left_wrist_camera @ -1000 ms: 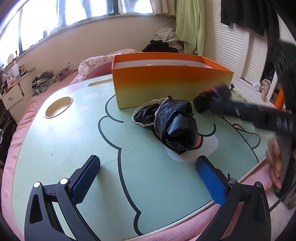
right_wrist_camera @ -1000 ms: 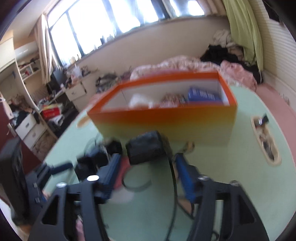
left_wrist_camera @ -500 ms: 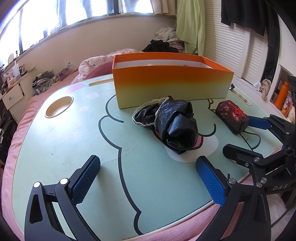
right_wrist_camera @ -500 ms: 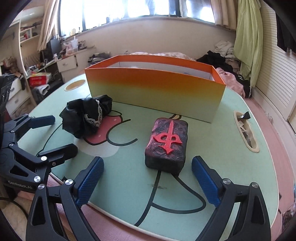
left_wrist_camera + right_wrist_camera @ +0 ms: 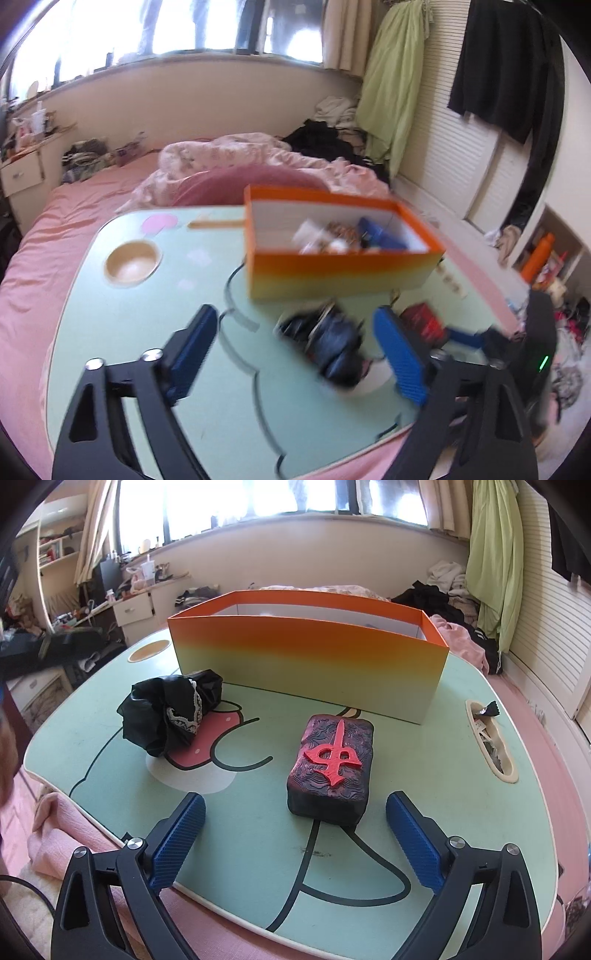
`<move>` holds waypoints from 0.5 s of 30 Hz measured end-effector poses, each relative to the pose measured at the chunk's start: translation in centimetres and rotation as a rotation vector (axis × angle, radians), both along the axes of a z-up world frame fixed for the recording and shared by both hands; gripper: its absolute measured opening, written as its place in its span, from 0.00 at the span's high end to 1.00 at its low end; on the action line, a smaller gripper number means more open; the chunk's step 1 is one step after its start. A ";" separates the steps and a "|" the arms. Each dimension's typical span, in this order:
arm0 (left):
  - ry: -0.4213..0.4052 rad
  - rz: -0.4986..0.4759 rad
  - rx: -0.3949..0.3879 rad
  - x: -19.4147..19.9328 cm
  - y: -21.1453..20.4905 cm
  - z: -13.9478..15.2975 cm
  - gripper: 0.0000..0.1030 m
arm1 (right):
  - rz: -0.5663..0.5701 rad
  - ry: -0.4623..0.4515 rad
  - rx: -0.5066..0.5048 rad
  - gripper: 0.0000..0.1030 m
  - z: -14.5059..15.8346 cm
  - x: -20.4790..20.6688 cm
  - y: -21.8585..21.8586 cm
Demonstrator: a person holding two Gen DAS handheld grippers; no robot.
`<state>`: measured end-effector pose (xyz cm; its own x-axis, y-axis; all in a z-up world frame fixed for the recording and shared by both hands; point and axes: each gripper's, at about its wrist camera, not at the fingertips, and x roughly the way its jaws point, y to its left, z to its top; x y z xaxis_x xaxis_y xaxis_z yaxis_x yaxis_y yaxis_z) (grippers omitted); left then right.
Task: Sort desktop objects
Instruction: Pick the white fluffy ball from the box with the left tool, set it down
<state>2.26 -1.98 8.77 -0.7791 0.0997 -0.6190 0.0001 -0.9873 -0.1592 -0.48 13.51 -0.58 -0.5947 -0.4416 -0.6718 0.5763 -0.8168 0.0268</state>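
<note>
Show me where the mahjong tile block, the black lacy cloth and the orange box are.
mahjong tile block point(image 5: 334, 760), right wrist view, on its red character.
black lacy cloth point(image 5: 162, 710), right wrist view, middle of the bundle.
orange box point(image 5: 306, 661), right wrist view, near outer wall.

Left wrist high above table, right wrist low at its edge; shared: orange box, black bundle

Black frames, ribbed blue jaws
</note>
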 end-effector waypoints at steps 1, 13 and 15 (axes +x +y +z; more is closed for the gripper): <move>-0.011 -0.023 0.014 -1.1 0.1 0.5 0.25 | 0.000 0.000 0.000 0.04 0.0 0.0 0.0; -0.405 -0.072 0.222 -15.3 0.8 -1.4 0.57 | -0.001 0.000 0.000 0.04 0.0 0.1 -0.1; -0.412 -0.030 0.145 -16.6 1.2 -1.5 0.57 | -0.001 0.001 0.000 0.04 0.0 0.1 -0.1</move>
